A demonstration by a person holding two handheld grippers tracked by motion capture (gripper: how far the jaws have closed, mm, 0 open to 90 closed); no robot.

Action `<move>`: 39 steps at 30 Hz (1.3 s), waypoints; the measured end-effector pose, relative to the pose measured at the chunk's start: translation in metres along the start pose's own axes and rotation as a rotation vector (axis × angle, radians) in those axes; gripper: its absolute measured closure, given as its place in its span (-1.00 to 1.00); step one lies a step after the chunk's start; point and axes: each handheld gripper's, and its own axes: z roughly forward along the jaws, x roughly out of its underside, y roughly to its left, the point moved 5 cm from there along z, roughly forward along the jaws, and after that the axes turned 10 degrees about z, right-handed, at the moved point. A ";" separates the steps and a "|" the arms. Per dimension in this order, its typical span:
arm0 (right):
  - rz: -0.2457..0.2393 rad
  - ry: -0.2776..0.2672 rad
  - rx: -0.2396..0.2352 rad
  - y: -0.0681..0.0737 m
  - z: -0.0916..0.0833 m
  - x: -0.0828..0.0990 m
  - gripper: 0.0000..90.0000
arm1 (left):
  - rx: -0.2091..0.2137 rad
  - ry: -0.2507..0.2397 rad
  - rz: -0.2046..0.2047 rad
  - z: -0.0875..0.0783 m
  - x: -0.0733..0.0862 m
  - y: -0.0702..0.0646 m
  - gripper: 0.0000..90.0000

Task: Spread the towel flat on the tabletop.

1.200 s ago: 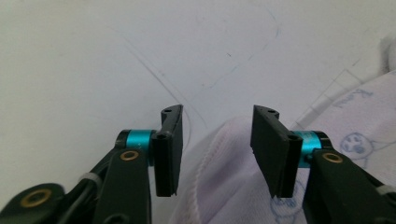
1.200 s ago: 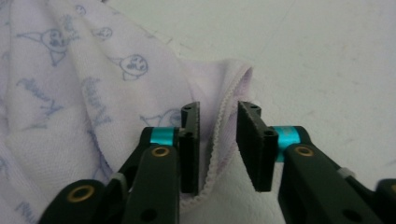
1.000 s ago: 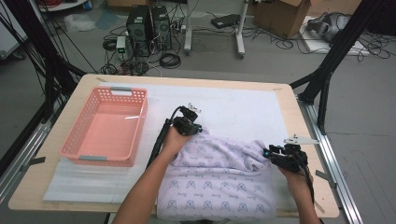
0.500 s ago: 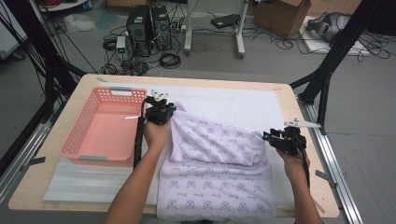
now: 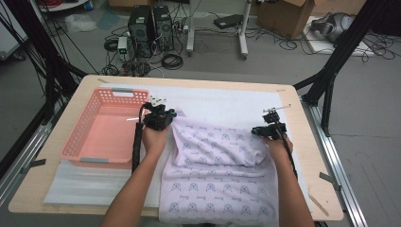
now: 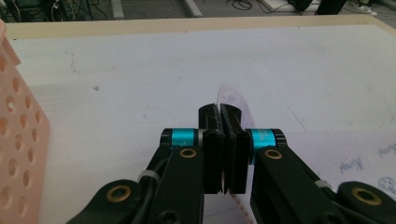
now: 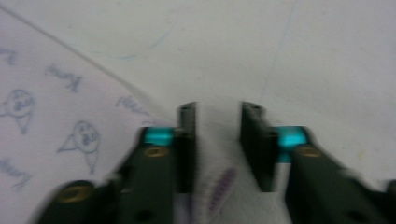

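A person sat at a desk (image 5: 309, 146) with tongs in each hand, spreading out a pale lilac printed cloth (image 5: 217, 184) that lay on the white sheet (image 5: 227, 100) in the middle of the desk. Its near edge hung off the front.

Over the last second the left tongs (image 5: 161, 117) had carried a corner of the cloth away from the person and to the left, opening out the bunched top layer. They were clamped shut on that corner; in the left gripper view the hem (image 6: 229, 94) poked out past the closed tips of the left tongs (image 6: 219, 109).

The right tongs (image 5: 265, 129) had slid out to the cloth's far right corner. Their jaws had just been closing. In the blurred right gripper view the right tongs (image 7: 218, 112) showed a gap, with the cloth's edge (image 7: 219, 191) lying between the jaws but not visibly pinched.

By my reading, the top layer was about to be pulled taut and laid flat, once the right side was properly caught.

A pink plastic basket (image 5: 71, 152), empty, stood just beside the left hand and could snag the corner if it travelled farther left. Beyond the desk, computer towers (image 5: 151, 23), cables and a cardboard box (image 5: 283, 14) sat on the floor, well clear.
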 end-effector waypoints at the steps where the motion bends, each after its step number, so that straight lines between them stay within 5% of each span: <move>1: -0.025 0.012 -0.012 0.002 0.000 0.000 0.91 | -0.006 0.004 -0.002 0.000 0.000 0.001 0.94; 4: -0.084 -0.018 0.002 0.003 -0.004 -0.003 0.93 | -0.013 -0.004 -0.017 0.002 -0.001 0.001 0.94; 10: -0.137 -0.337 0.065 -0.010 -0.032 -0.029 0.93 | -0.022 -0.057 -0.084 0.010 -0.015 0.007 0.94; 12: -0.096 -0.443 0.067 -0.018 -0.038 -0.036 0.93 | -0.025 -0.060 -0.091 0.018 -0.018 0.007 0.94; 14: -0.042 -0.476 0.084 -0.025 -0.036 -0.040 0.92 | -0.030 -0.064 -0.098 0.028 -0.020 0.008 0.94; 17: -0.032 -0.555 0.113 -0.024 -0.033 -0.047 0.89 | -0.047 -0.096 -0.089 0.036 -0.019 0.009 0.90; 19: -0.007 -0.536 0.113 -0.022 -0.027 -0.047 0.60 | -0.031 -0.044 -0.067 0.041 -0.011 0.007 0.54; 21: 0.022 -0.445 0.121 -0.026 -0.020 -0.043 0.51 | -0.023 0.011 -0.078 0.044 -0.004 0.008 0.16; 24: 0.063 -0.374 0.145 -0.033 -0.018 -0.036 0.26 | 0.007 0.062 -0.088 0.045 0.001 0.006 0.02; 30: 0.058 -0.345 0.067 -0.030 -0.031 -0.033 0.20 | 0.085 0.101 -0.016 0.040 0.002 -0.009 0.02; 39: 0.052 -0.206 0.050 -0.035 -0.032 -0.007 0.20 | 0.160 0.199 0.039 0.043 0.012 -0.028 0.02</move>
